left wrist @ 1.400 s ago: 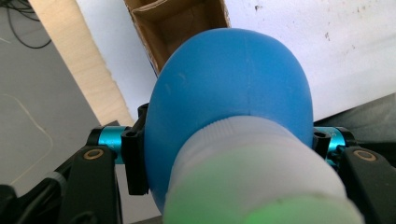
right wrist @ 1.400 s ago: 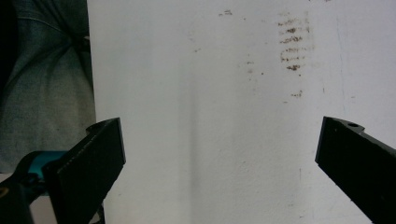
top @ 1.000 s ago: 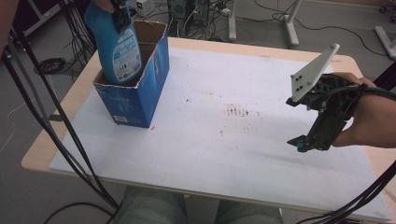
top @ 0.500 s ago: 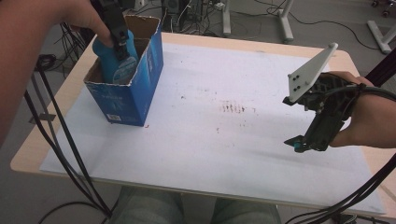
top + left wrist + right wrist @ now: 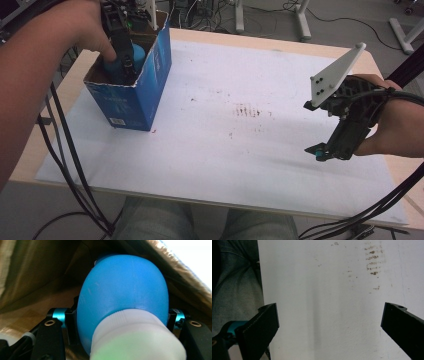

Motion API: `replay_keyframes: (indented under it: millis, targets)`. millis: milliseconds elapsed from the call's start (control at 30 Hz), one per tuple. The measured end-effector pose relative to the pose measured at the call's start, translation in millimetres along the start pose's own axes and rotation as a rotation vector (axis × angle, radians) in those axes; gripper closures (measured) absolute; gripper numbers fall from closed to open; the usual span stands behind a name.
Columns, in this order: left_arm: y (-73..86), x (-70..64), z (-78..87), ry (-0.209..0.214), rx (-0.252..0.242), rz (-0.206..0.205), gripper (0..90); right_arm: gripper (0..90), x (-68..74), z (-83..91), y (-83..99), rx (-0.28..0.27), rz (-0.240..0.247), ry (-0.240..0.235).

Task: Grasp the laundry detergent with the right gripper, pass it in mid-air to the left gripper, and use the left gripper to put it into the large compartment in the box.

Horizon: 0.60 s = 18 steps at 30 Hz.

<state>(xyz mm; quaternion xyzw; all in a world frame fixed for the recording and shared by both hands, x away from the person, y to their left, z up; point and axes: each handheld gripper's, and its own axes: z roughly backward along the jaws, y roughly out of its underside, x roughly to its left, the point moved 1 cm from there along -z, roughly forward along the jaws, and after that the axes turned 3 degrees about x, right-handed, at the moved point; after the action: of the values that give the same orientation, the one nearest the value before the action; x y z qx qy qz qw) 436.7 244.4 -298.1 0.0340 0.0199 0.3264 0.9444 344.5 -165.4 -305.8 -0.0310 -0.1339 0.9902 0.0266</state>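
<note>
My left gripper (image 5: 125, 60) is clamped on the blue bottle (image 5: 122, 297), a jaw on each side just above its white cap (image 5: 137, 337). Since a second ago the bottle has gone from mostly above the blue box (image 5: 132, 100) to deep inside it, at 10 o'clock on the table (image 5: 210, 165); in the high view just its top clears the rim. Right gripper (image 5: 325, 150) hangs at 3 o'clock, jaws wide apart over the white sheet (image 5: 324, 302), barely moved. Bottle's base hidden by cardboard; can't tell if it touches bottom.
</note>
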Motion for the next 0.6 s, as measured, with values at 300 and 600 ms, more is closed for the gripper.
replay_keyframes:
  millis: [300, 600]
  targets:
    - [-1.9, 3.2, -1.2, 0.008, -0.012, 0.002, 36.8, 0.7, 1.7, -1.8, 0.8, 0.004, -0.002, 0.0]
    - [-1.1, 4.9, 4.3, 0.026, -0.027, 0.029, 28.7, 0.7, 2.2, -0.7, 2.5, 0.005, -0.007, 0.002]
